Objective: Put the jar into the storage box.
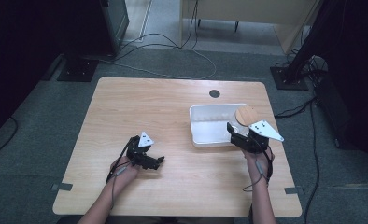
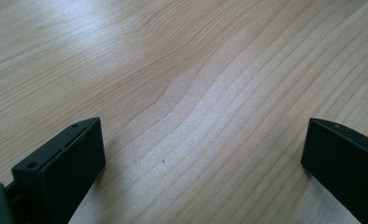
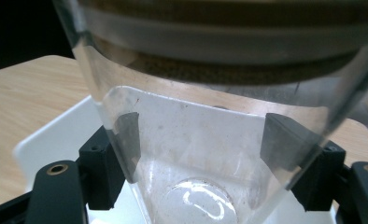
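Transport is the step in hand, by my reading: the right gripper [image 1: 237,135] has its jaws clamped on a clear glass jar [image 3: 219,140] with a round cork lid [image 1: 246,115], and holds it over the near right corner of the white bin [image 1: 205,140], at about four o'clock from the table's middle; in the right gripper view both pads press the glass wall; the next move probably calls for lowering the jar inside the bin's walls, or lifting it clear of them, without clipping the rim; the table's [image 1: 173,107] right edge lies near at three o'clock; open wood spreads from nine to twelve; the left gripper [image 1: 156,161] rests at seven o'clock, jaws wide apart over bare wood.
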